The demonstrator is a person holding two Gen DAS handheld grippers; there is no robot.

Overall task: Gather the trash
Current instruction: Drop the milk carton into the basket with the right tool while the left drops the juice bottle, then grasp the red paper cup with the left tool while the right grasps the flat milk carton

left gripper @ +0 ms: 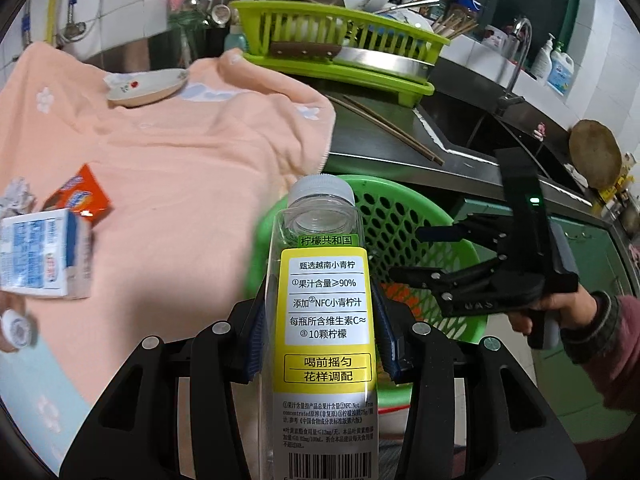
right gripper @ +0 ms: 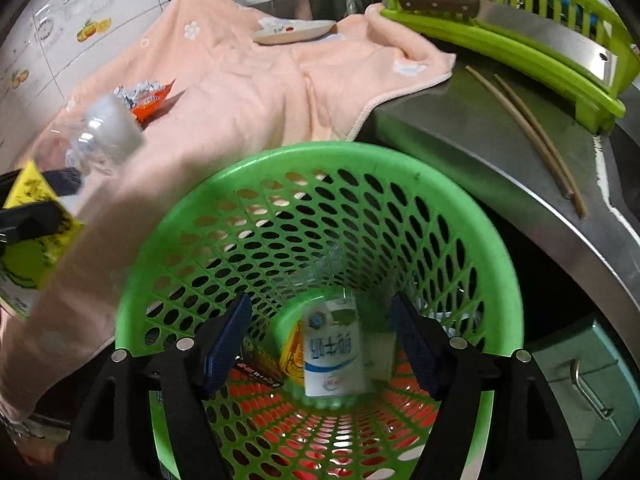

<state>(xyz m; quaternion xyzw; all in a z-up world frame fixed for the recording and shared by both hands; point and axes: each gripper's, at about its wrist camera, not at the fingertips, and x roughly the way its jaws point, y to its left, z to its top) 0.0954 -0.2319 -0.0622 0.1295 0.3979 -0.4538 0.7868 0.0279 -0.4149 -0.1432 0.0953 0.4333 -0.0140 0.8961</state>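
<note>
**Bottle held at the basket's edge**

The left gripper (left gripper: 324, 344) clamps a clear juice bottle (left gripper: 326, 300) by its yellow label, beside the green basket (right gripper: 472, 216). The right gripper (right gripper: 320, 344) hangs over the basket mouth, jaws apart and empty, above a milk carton (right gripper: 332, 356) lying inside. Another carton (left gripper: 44, 256) and an orange wrapper (left gripper: 80, 196) lie on the peach towel (left gripper: 192, 152).

Both wrist views tilt down, close above the green basket (left gripper: 408, 216) (right gripper: 320, 168), sharing the peach towel (left gripper: 180, 152) (right gripper: 248, 92).
</note>
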